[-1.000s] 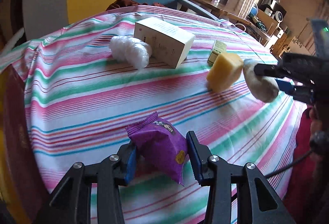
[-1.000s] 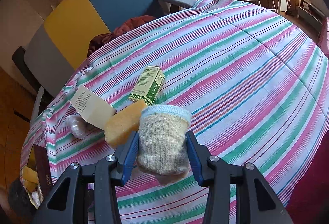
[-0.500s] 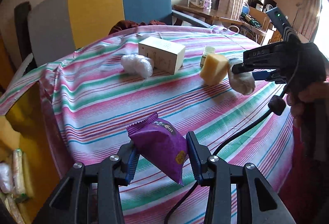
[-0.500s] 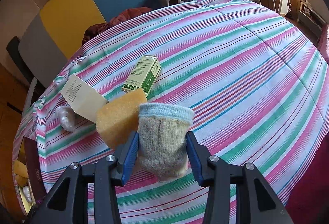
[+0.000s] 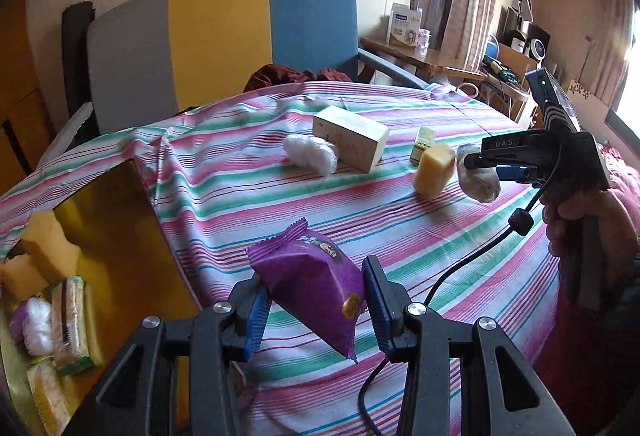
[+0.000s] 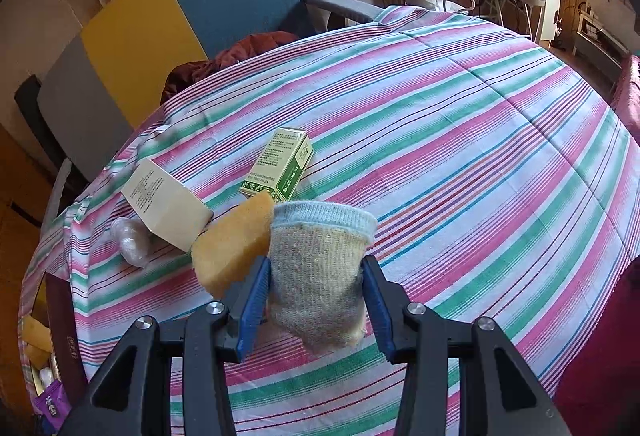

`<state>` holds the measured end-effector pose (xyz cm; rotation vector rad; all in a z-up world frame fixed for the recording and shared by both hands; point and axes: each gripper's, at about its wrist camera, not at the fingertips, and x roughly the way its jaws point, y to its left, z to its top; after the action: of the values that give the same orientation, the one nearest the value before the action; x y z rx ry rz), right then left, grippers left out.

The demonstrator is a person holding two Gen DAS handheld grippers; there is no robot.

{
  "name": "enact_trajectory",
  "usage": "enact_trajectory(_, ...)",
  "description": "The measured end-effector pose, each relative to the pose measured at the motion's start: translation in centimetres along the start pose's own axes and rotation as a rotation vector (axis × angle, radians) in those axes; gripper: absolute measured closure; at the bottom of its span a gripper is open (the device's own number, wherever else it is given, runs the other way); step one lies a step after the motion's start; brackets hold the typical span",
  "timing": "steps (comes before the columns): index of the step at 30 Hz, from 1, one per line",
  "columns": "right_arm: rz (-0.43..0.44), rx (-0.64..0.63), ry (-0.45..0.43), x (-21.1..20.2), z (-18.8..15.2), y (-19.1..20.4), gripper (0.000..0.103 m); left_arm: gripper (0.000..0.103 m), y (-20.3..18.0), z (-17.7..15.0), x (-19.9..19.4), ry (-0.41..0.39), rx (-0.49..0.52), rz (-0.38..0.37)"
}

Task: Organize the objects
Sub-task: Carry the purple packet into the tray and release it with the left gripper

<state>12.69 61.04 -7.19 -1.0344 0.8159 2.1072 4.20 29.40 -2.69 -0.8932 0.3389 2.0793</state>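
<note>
The purple snack packet (image 5: pixel 316 288) was clamped between the blue pads of the left tongs (image 5: pixel 314 310), lifted clear of the striped cloth near the surface's near-left edge. Just off that edge, lower down, sat a gold-lined box (image 5: pixel 120 236) that already held yellow sponge pieces (image 5: pixel 44 252), a white-and-purple puff (image 5: pixel 30 322) and several wrapped bars (image 5: pixel 70 320); judging by those contents, the box was the collecting place, and part of the sorting was already done. The packet had not reached it.

The right tongs (image 6: pixel 316 310) were closed on a rolled grey sock with a pale blue cuff (image 6: pixel 320 264), held above the cloth with a person's hand (image 5: pixel 580 224) on the handle. Just beside the sock, a yellow sponge block (image 6: pixel 230 244) stood on the cloth; whether it touched the sock could not be told.

Left on the surface, toward its far-left part, were a cream carton (image 6: pixel 166 201), a small plastic-wrapped white bundle (image 6: pixel 128 246) beside it, and a green-and-white box (image 6: pixel 278 167) a little further in. The rest of the cloth looked bare.

By my reckoning, two things were in hand and four remained on the surface, so the job appeared somewhere around its middle.
</note>
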Motion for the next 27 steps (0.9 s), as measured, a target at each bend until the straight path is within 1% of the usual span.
enact_trajectory(7, -0.001, 0.005, -0.027, -0.4, 0.0, 0.0, 0.057, 0.059, 2.0, -0.2, -1.6, -0.024, -0.043, 0.014)
enact_trajectory(15, -0.006, 0.001, -0.037, -0.5, 0.0, 0.2, 0.057, 0.059, 5.7, -1.5, -3.3, -0.033, -0.106, 0.055)
enact_trajectory(19, -0.009, -0.004, -0.045, -0.7, -0.2, 0.4, 0.057, 0.059, 8.5, -2.5, -4.7, -0.036, -0.156, 0.088)
enact_trajectory(24, -0.009, -0.015, -0.063, -1.1, -0.3, 0.7, 0.057, 0.059, 12.8, -4.3, -7.5, -0.049, -0.233, 0.142)
enact_trajectory(27, -0.004, -0.017, -0.080, -1.4, -0.3, 0.8, 0.057, 0.059, 14.9, -5.8, -8.7, -0.034, -0.268, 0.164)
